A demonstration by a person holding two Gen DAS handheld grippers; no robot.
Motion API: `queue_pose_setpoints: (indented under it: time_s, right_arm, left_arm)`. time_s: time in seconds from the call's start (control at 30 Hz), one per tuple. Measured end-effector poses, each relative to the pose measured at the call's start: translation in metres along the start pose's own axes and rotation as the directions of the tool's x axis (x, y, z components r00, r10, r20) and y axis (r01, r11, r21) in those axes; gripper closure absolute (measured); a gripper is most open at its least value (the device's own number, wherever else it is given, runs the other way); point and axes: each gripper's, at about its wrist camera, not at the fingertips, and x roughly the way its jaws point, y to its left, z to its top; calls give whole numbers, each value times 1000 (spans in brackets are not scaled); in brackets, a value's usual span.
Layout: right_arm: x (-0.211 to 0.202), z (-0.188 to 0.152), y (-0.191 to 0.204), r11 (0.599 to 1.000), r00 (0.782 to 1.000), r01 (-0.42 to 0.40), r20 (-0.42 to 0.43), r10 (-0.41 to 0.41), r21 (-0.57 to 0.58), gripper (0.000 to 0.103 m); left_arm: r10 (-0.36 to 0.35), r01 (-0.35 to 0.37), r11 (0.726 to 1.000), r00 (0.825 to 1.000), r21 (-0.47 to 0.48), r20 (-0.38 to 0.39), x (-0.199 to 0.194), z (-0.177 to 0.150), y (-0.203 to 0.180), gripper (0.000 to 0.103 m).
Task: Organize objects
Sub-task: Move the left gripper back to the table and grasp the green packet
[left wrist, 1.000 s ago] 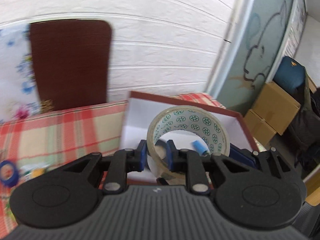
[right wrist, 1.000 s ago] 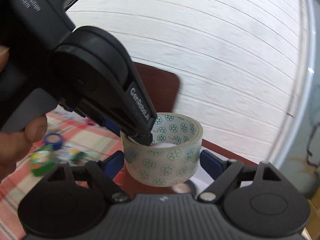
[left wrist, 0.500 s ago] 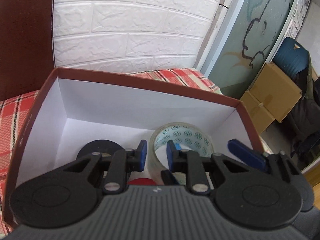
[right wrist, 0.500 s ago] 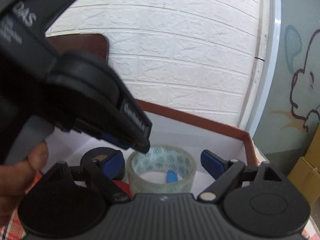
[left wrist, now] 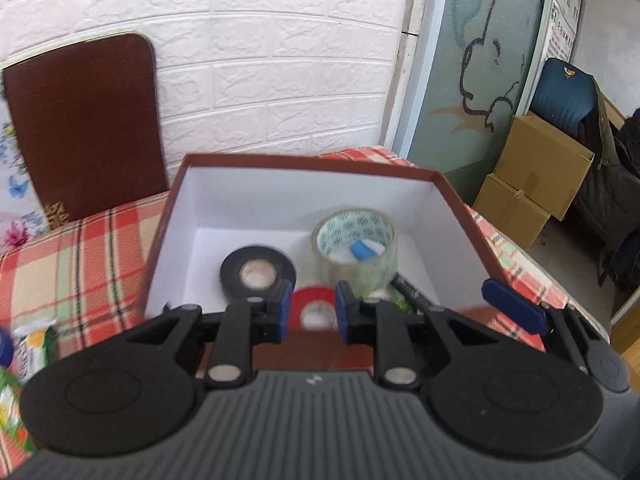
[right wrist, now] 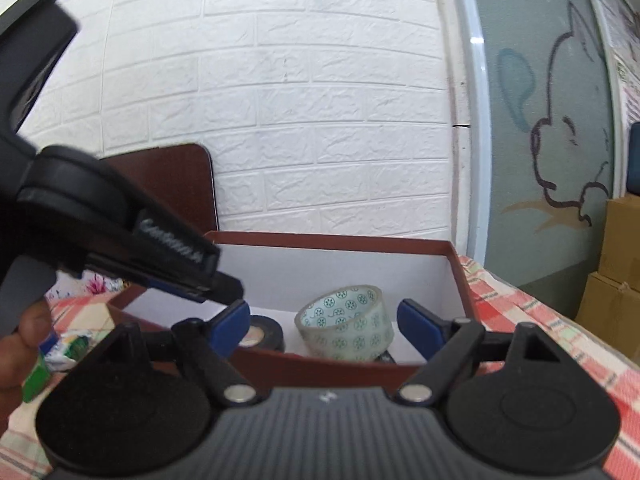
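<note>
A clear tape roll with green print (left wrist: 356, 256) (right wrist: 348, 324) lies in the brown box with a white inside (left wrist: 304, 168) (right wrist: 332, 240), free of both grippers. A black tape roll (left wrist: 258, 274) and a red roll (left wrist: 314, 306) lie beside it. My left gripper (left wrist: 312, 314) (right wrist: 224, 294) hangs over the box's near edge, jaws almost together, nothing between them. My right gripper (right wrist: 324, 320) is just short of the box's near wall; its jaws stand wide, are closing, and hold nothing. One of its blue fingers (left wrist: 514, 312) shows in the left wrist view.
The box sits on a checked tablecloth (left wrist: 80, 264) by a white brick wall. Snack packets (left wrist: 32, 348) (right wrist: 68, 348) lie at the left. A brown board (left wrist: 88, 128) leans on the wall. Cardboard boxes (left wrist: 536, 184) stand beyond the table's right edge. A hand (right wrist: 24, 332) holds the left gripper.
The left gripper carried the clear tape down into the box, let it go and drew back. The right gripper also pulled back from the box.
</note>
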Motion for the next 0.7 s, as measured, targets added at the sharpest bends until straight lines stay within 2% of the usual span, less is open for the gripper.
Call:
queue_pose_setpoints:
  time_s: [0.13,0.23,0.47,0.7]
  right_arm:
    - [-31,-16,10,1000,999,-17,-28,18,17,19]
    - [-28,-32,21,998,993,-56,-102,56,10,20]
    - [-29,-59,67,984,957,-178,-231,173,0,23]
    - [-27,-70,117,963,929,-260,-289,231,-65,25]
  left_arm:
    - [68,-68,997,998,22,-8,-18,-27,12,77]
    - [125,-125,992,991,19,-39,-25,-47,26,77]
    - [252,-255,967,964,-18,-84,-40,-84,68,75]
    - [316,-324,944,943,-70,-105,-55,-110,109,72]
